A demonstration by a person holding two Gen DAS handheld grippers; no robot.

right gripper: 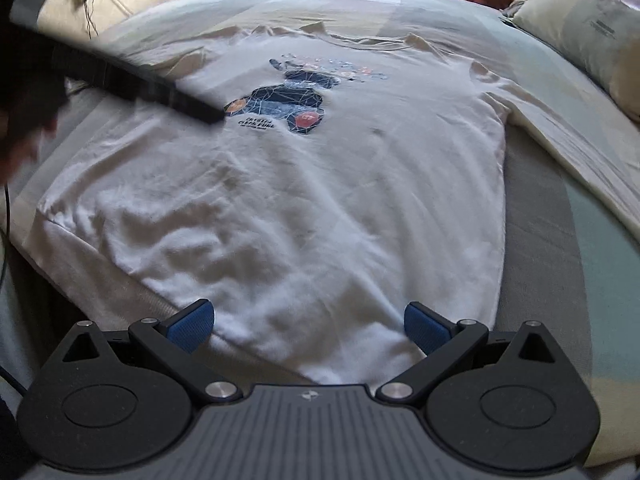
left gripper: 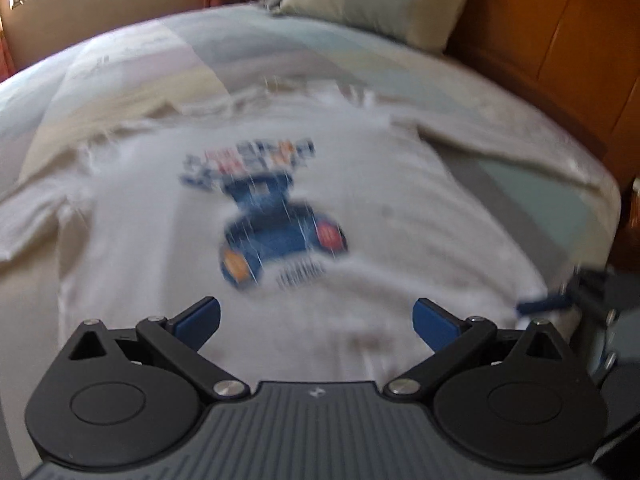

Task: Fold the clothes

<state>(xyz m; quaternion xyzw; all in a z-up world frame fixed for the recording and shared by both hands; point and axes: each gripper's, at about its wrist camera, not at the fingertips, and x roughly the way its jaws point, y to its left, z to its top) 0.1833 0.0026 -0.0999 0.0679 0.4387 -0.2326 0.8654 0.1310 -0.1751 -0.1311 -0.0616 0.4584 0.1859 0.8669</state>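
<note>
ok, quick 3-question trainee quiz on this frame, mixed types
1. True or false: the T-shirt lies print side up on the bed.
2. Which gripper grips cloth? A) left gripper B) right gripper C) neither
3. Fill in: in the right wrist view, the pillow lies at the upper ____ corner.

Key: 1 true; 2 C, both open; 3 right.
</note>
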